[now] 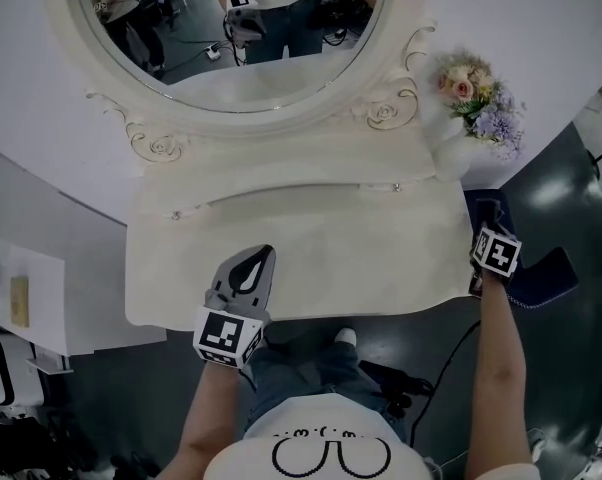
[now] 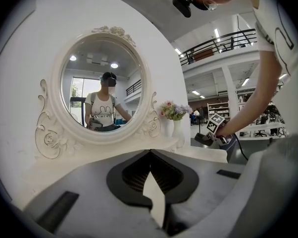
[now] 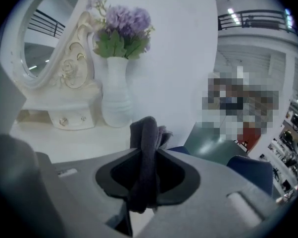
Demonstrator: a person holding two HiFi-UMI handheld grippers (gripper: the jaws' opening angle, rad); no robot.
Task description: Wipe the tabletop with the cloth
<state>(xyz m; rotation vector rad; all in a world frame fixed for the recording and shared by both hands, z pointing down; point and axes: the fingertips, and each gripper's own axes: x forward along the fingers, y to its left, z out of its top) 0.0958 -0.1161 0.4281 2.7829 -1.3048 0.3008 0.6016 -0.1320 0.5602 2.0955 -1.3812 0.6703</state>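
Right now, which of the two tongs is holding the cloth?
The right tongs, shut on a dark grey fabric cloth; the left tongs are shut on nothing.

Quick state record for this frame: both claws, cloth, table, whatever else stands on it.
left claw: shut, empty, over the front left of the tabletop
right claw: shut on the cloth, just past the table's right edge
cloth: dark, bunched upright between the jaws, not on the tabletop
tabletop: white, cloth not yet on it
mirror: oval, carved white frame, at the back
vase: white, back right corner, holds flowers
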